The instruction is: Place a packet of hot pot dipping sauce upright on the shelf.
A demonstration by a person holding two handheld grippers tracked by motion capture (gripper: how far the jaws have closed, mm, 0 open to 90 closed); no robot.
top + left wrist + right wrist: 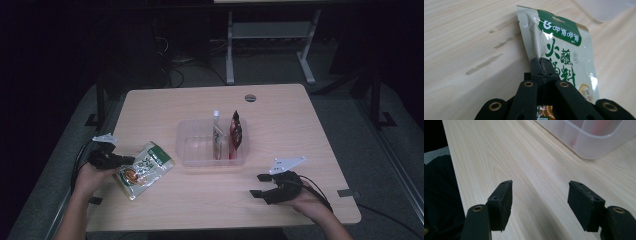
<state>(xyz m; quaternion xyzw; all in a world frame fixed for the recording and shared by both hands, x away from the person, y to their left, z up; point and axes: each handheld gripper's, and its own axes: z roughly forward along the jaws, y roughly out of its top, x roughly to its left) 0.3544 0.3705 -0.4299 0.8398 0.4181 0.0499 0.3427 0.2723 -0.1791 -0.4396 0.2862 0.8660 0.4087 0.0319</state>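
At about eight o'clock on the tabletop [210, 200], my left claw [111, 161] is pressed together on the edge of the green-and-cream sauce pouch [144, 169]; in the left gripper view the jaws meet on the pouch's side seam, and the pouch slants up off the wood, so I judge it lifted at that edge, though I cannot tell whether its far corner touches the wood. My right claw [260, 186] rests at about five o'clock, jaws spread wide with nothing between them, just short of the clear plastic tray [186, 145] at the middle of the tabletop. That tray already holds two packets standing in its right-hand compartments, a pale packet [217, 134] and a red packet [236, 132]; the larger left compartment looks bare. As I read it, the work is partly done: two packets are filed, this pouch is gripped but not yet carried over, and what remains is to bring it toward two o'clock and set it in the bare compartment.
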